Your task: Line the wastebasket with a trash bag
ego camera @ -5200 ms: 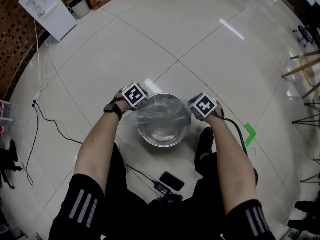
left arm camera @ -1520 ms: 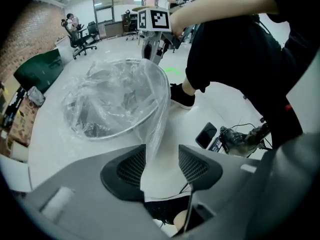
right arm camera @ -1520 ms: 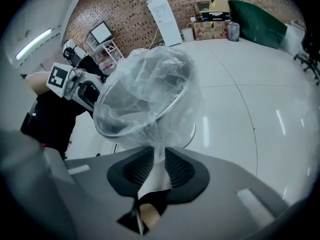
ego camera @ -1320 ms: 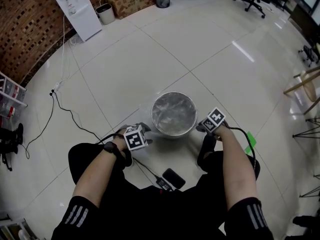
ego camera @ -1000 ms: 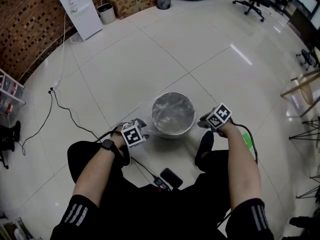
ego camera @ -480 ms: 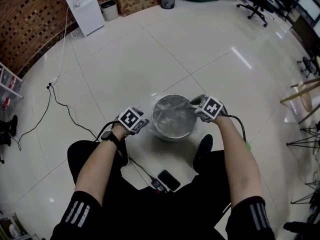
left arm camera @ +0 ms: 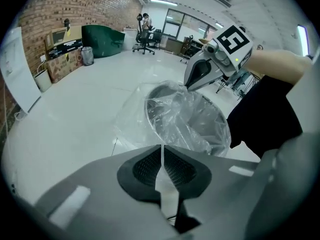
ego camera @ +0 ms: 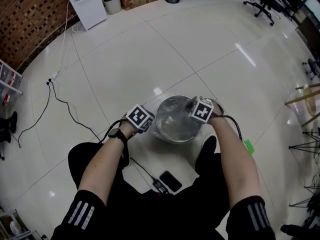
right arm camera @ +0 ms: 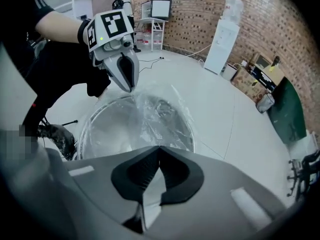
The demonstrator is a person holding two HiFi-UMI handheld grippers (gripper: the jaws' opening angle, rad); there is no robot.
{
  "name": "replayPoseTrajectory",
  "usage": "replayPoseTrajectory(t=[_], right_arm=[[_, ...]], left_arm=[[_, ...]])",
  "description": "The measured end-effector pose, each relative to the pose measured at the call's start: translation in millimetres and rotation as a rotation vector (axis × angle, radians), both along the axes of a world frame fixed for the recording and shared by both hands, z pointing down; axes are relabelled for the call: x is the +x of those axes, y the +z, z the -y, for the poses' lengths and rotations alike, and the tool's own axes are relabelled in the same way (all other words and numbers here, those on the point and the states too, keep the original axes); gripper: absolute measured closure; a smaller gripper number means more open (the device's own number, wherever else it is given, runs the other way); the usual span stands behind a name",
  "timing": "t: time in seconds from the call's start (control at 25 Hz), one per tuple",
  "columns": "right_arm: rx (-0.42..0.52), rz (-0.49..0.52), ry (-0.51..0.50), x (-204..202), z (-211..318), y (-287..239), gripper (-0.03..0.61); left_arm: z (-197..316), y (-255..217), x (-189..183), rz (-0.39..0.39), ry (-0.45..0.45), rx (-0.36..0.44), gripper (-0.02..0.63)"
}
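A round metal wastebasket stands on the white floor with a clear trash bag crumpled inside it and spilling over the rim. My left gripper is at the rim's left side. Its jaws are closing, with a thin strip of bag film pinched between the pads. Opposite it, at the right side of the rim, my right gripper is shut on the bag's edge. Each gripper shows in the other's view: the right, the left, both with tips down at the film.
The person's shoe is just right of the basket. A phone and a cable lie on the floor nearby. Green tape marks the floor at right. A water dispenser and small bins stand far off.
Both grippers came in from the near side to opposite sides of the basket's rim, rolled, and closed on the bag film.
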State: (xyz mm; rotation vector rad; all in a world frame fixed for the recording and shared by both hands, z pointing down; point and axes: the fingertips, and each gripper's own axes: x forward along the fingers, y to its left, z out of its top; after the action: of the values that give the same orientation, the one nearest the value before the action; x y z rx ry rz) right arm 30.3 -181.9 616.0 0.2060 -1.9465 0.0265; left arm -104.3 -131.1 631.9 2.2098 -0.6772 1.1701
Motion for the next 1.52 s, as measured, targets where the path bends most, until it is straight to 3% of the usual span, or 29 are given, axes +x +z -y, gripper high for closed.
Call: replayPoseTrajectory(t=[0.2,0.56,0.8,0.96,1.2,1.36,1.52], right_arm=[[0.011,0.089,0.099,1,26,-12,0.571],[0.072,0.135,0.221,16,73,-7,0.571],[0.013,0.157,0.334,28,97,18,0.571],[-0.003,0.201,0.351,29,108,22,0.571],[-0.134,0.106,0.436,56,98,65,0.571],[-0.172,0.118,0.453,59,90,75,0.567],[-0.126,0.153,0.482,62,100,59,0.497]], left_arm=[[15,2,-1,-0.004,0.012,0.037,0.62],[44,20,-13,-0.019,-0.085,0.041,0.62],[52,49,-15,0.004,-0.085,0.005,0.62],[49,68,-11,0.005,-0.077,-0.038,0.62],[34,97,1,-0.006,-0.042,-0.106,0.62],[31,100,0,0.001,-0.062,-0.117,0.617],[31,101,-20,0.075,-0.057,-0.105,0.539]])
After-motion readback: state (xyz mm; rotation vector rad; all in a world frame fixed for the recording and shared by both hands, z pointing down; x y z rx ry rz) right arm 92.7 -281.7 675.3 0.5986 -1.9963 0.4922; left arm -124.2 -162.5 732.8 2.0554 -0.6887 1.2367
